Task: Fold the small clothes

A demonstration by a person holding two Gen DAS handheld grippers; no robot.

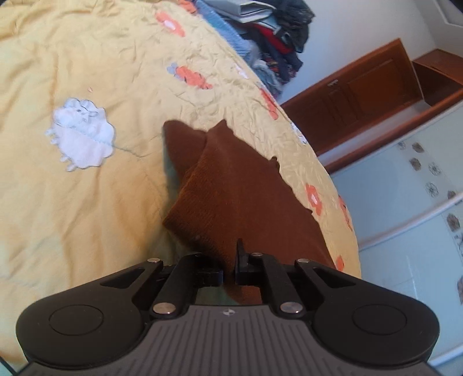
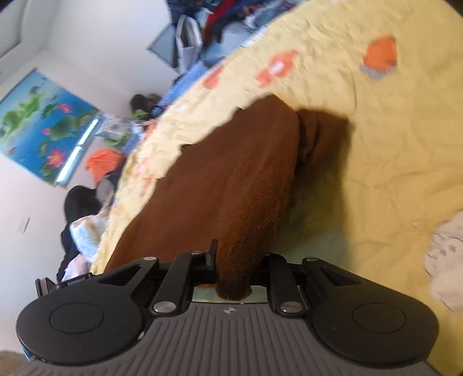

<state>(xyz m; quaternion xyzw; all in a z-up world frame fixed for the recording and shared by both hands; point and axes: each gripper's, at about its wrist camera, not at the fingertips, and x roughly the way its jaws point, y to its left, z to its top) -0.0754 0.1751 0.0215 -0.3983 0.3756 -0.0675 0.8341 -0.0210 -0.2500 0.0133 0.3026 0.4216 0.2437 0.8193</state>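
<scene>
A brown knitted garment (image 1: 231,196) hangs over the yellow bedspread (image 1: 101,57), held up at two points. My left gripper (image 1: 228,266) is shut on one edge of it; the ribbed cloth runs forward from the jaws and its far end folds onto the bed. In the right wrist view the same brown garment (image 2: 231,179) stretches forward from my right gripper (image 2: 234,266), which is shut on its other edge. Its far end bunches on the bedspread (image 2: 376,144). This view is blurred.
A pile of mixed clothes (image 1: 269,37) lies at the far end of the bed; it also shows in the right wrist view (image 2: 220,20). A wooden cabinet (image 1: 361,95) and tiled wall stand beside the bed. A white sheep patch (image 1: 81,133) marks the bedspread.
</scene>
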